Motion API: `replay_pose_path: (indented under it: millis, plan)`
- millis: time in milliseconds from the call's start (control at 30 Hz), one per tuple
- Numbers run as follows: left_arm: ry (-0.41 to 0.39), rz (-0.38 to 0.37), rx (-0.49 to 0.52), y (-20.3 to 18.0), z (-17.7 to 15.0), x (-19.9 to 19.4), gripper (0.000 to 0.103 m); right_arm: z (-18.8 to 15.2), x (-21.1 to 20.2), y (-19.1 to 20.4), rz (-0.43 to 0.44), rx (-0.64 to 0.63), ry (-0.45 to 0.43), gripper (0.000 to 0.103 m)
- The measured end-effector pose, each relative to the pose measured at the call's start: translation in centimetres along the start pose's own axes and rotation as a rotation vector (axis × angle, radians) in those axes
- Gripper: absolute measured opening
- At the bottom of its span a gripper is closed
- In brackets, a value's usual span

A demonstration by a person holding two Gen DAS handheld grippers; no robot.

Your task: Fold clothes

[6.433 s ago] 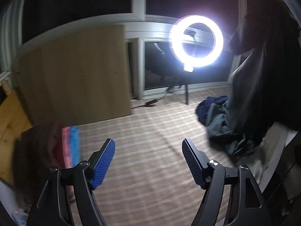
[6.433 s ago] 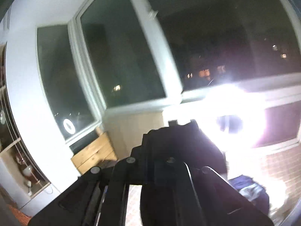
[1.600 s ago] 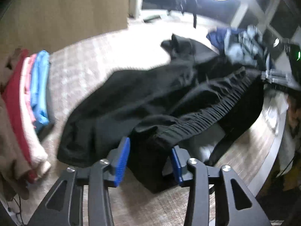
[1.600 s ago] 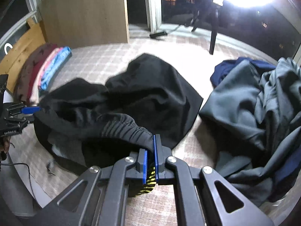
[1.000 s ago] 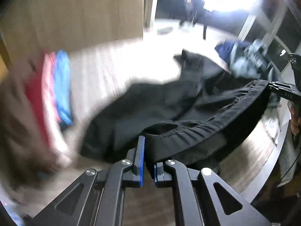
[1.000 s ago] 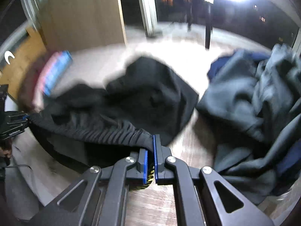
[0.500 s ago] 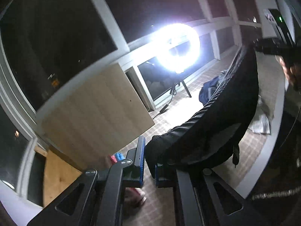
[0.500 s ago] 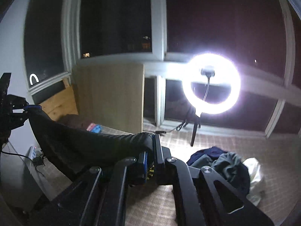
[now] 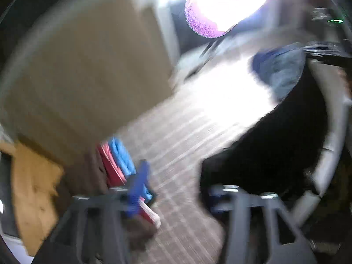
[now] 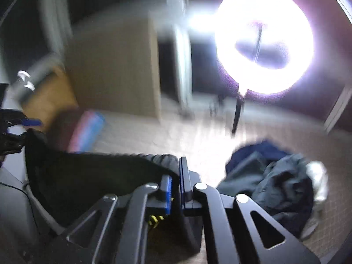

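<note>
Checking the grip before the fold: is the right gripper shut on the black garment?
Shut. The right gripper has its blue jaws pressed together on the black garment, whose waistband runs leftward from them.

Both fisheye views are heavily motion-blurred and dim at their curved, dark edges, while a ring light point(image 10: 264, 39) blows out white, glaring across the floor point(image 9: 220, 92).

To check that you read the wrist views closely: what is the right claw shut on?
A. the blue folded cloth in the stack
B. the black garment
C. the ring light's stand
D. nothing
B: in the right wrist view the right claw has its blue pads pressed together on the edge of the black garment, which stretches off to the left.
</note>
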State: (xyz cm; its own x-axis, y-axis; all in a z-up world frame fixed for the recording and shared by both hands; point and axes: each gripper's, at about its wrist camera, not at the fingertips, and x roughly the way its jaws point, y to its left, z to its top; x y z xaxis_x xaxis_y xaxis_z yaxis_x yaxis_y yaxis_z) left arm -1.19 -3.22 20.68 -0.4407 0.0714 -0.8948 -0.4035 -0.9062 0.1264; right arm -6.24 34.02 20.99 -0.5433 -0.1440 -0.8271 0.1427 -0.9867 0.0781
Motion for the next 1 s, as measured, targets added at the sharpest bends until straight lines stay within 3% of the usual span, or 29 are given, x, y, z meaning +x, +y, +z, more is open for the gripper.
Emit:
replay_pose_path:
  millis: [67,133,267,300,400,467,567,600,633,767,867,1000]
  plan:
    - [0.109,-0.020,-0.106,2.3,0.3,7.4,0.052,-0.2,8.3,-2.3,-0.030,0.094,0.169,0.037]
    - [0.204,-0.042,-0.197,4.3,0.4,14.2,0.054,-2.0,12.6,-3.8,0.027,0.169,0.245,0.037]
    - [0.189,-0.051,-0.123,2.9,-2.6,14.8,0.055,-5.9,13.3,-3.2,0.057,0.066,0.232,0.039]
    - [0.178,-0.086,-0.131,2.9,-2.8,14.9,0.059,-6.1,13.4,-3.5,0.074,0.076,0.228,0.039]
    - [0.176,-0.174,-0.183,3.5,-1.9,16.1,0.060,-4.7,14.8,-5.6,0.133,0.157,0.225,0.039]
    - [0.200,-0.144,-0.170,3.7,0.2,17.7,0.060,-1.8,16.7,-6.4,0.148,0.179,0.247,0.039]
    - [0.227,-0.093,-0.213,5.3,3.5,20.2,0.061,1.9,19.6,-6.2,0.033,0.122,0.320,0.046]
    - [0.236,-0.087,-0.238,5.9,4.4,21.0,0.061,2.6,20.2,-5.7,-0.029,0.065,0.342,0.046]
    - [0.240,-0.108,-0.265,6.4,4.9,21.5,0.061,2.9,20.5,-5.2,-0.034,0.023,0.355,0.046]
    - [0.236,-0.184,-0.214,5.7,5.0,21.3,0.062,2.2,19.3,-4.2,0.169,-0.037,0.365,0.046]
    - [0.222,-0.142,-0.165,5.5,4.2,20.7,0.062,2.2,18.1,-4.4,0.137,-0.080,0.322,0.046]
    - [0.187,-0.168,-0.148,5.4,1.6,20.0,0.064,1.0,16.4,-5.1,0.160,-0.098,0.247,0.046]
